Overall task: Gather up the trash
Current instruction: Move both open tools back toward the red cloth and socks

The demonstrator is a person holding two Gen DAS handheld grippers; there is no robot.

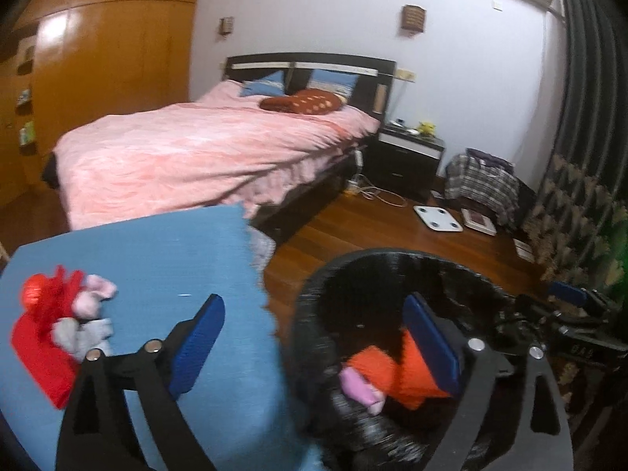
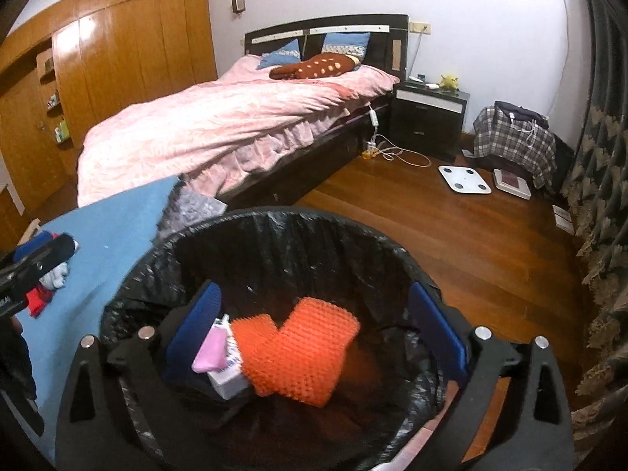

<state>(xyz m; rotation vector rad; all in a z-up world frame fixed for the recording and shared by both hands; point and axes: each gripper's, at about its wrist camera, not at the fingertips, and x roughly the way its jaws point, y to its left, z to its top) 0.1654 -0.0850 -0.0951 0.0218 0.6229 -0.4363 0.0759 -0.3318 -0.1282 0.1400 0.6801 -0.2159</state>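
Bedroom floorboards carry a black-lined bin (image 2: pixel 274 243) holding orange mesh (image 2: pixel 302 353) and a pink wrapper (image 2: pixel 210 351). Directly above, the right gripper (image 2: pixel 318 333) gapes wide, empty. Beside it, the left gripper (image 1: pixel 314 349) is equally spread, gripping nothing; red and pale scraps (image 1: pixel 59 325), seemingly wrappers, lie on the blue cloth (image 1: pixel 157 255).

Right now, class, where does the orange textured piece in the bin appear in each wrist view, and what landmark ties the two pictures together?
Left wrist view: the orange textured piece sits low and right of centre, inside the black-lined bin.
Right wrist view: it lies low at centre, inside the same bin.
Shared landmark: the white bathroom scale on the wooden floor.
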